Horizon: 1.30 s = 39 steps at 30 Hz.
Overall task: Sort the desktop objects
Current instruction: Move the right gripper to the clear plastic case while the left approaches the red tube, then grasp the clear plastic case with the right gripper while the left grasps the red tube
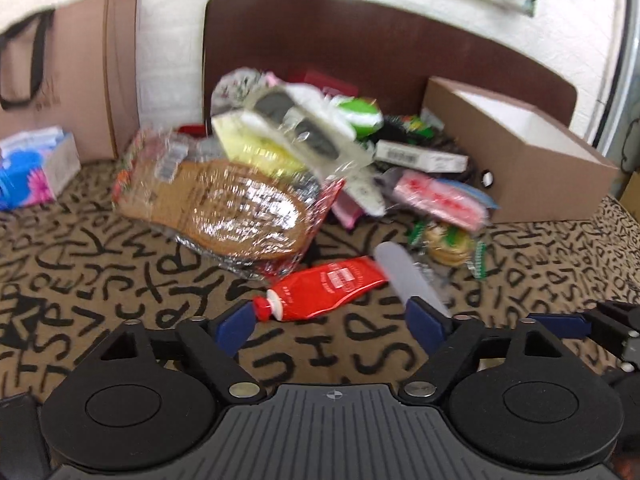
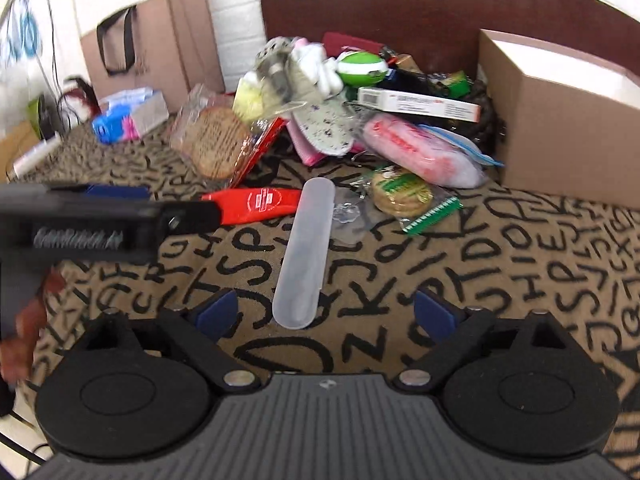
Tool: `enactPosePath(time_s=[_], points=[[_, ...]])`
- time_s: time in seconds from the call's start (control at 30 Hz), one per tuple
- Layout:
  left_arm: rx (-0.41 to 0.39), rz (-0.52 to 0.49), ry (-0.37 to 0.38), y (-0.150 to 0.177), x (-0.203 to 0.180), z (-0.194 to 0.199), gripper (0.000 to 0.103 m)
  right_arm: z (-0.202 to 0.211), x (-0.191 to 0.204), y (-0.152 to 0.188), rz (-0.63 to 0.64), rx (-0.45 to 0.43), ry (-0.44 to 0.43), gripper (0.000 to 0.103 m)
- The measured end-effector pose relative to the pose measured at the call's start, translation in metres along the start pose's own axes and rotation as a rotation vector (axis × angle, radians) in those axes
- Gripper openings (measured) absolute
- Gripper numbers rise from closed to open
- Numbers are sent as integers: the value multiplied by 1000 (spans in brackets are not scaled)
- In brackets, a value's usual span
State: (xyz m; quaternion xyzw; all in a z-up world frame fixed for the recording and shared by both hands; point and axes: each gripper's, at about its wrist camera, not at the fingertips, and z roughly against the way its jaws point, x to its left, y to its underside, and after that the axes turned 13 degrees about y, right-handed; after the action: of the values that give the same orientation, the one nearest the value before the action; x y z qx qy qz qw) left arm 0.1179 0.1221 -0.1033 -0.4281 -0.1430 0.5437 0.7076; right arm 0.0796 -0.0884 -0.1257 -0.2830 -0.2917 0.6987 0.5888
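A pile of mixed items lies on a tan cloth (image 1: 120,264) printed with black letters. A red tube (image 1: 328,290) with a red cap lies just ahead of my left gripper (image 1: 330,326), which is open; the cap sits close to its left pad without a grip. A frosted translucent case (image 2: 306,252) lies lengthwise, its near end between the fingers of my open right gripper (image 2: 326,314), pads apart from it. The same red tube (image 2: 256,202) and the left gripper's black frame (image 2: 100,220) show in the right wrist view.
Behind are packaged insoles (image 1: 224,208), a biscuit packet (image 2: 404,192), a pink pack in a zip bag (image 2: 420,148), a white carton (image 2: 416,104) and a green-white ball (image 2: 362,68). An open cardboard box (image 2: 560,128) stands right; a paper bag (image 2: 160,40) and tissues (image 2: 128,116) left.
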Motion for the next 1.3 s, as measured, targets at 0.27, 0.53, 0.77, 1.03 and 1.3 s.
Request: enactPosePath(time_s=[0.27,0.53,0.77,1.03,1.3], points=[[67,27,18,-12,27,-40,81,-23,14,-6,25,0,38,73],[92,18,37,-23,28,-59,72,-35,23,-12,58,0,61,64],[100,49,49,-12,20,-46,26,-30,12,-11,54,17,74,31],[132,77,136,15,-19,-23,19,-1,-7,11,24,58,31,31],[116,101,102,17,-33,-23,79,23,-24,33,15,82,0,37]])
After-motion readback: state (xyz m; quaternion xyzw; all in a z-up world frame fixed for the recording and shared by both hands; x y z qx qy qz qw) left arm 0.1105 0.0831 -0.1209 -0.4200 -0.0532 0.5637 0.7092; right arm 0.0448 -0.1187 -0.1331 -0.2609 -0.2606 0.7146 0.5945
